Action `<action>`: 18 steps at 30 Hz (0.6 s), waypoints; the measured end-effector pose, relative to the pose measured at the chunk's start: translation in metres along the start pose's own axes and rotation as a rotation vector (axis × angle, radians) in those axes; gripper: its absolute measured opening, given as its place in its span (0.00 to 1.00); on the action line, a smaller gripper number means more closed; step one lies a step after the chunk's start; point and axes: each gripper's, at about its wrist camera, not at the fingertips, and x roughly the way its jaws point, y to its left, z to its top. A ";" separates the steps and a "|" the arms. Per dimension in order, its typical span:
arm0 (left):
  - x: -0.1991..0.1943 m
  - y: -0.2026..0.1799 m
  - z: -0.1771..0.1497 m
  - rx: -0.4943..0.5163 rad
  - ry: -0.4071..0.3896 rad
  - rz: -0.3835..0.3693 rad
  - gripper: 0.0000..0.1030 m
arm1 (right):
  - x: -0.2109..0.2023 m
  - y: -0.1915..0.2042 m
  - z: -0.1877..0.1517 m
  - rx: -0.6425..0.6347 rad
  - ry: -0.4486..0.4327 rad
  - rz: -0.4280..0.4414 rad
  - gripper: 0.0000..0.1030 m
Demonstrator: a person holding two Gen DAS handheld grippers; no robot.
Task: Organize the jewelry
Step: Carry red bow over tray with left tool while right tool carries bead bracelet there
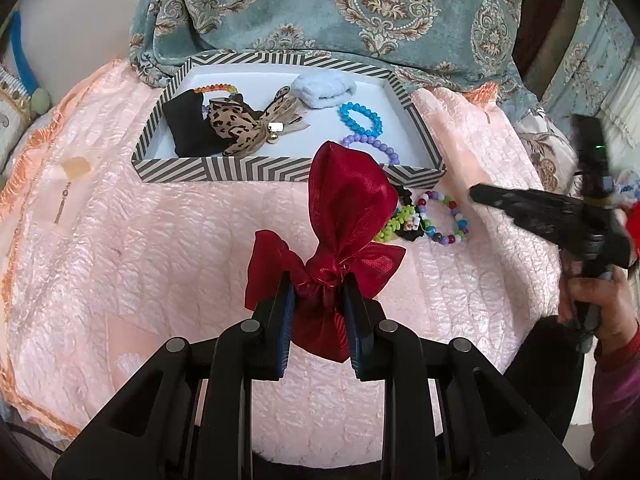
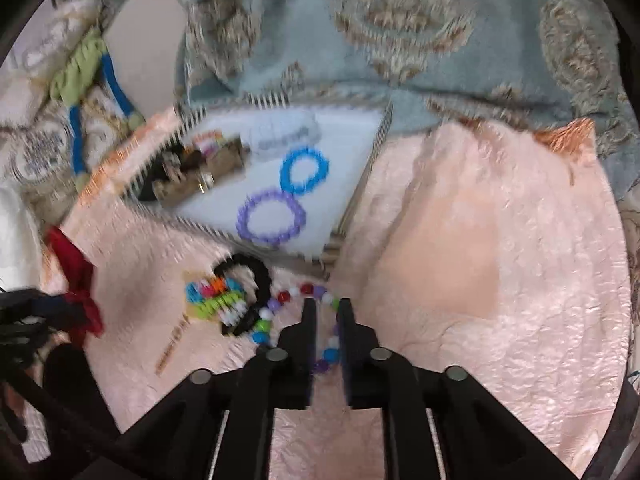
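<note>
The left gripper (image 1: 316, 284) clamps the red pouch (image 1: 348, 208) by its tied neck, mouth kept upright for filling, while the right gripper (image 2: 326, 306), jaws parted, straddles the multicoloured bead bracelet (image 2: 280, 312) near the striped tray (image 1: 280, 170).

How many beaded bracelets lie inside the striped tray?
3: a blue beaded bracelet and a purple beaded bracelet at the right side of the striped cardboard tray, and a rainbow beaded bracelet at its back left, partly covered. Others may be hidden.
</note>
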 end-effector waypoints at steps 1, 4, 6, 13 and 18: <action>-0.001 0.000 -0.001 -0.004 -0.001 -0.001 0.22 | 0.009 0.002 0.000 -0.014 0.019 -0.010 0.23; -0.002 0.005 0.001 -0.017 -0.001 -0.002 0.22 | 0.029 0.000 0.001 -0.032 0.041 -0.036 0.27; -0.001 0.008 0.002 -0.024 0.001 0.001 0.22 | 0.039 -0.004 0.002 -0.038 0.048 -0.031 0.28; 0.008 0.014 0.004 -0.043 0.014 0.005 0.22 | 0.026 -0.005 0.003 -0.065 0.033 -0.012 0.08; 0.003 0.012 0.007 -0.049 0.000 -0.010 0.22 | -0.013 -0.005 0.005 -0.050 -0.038 0.027 0.08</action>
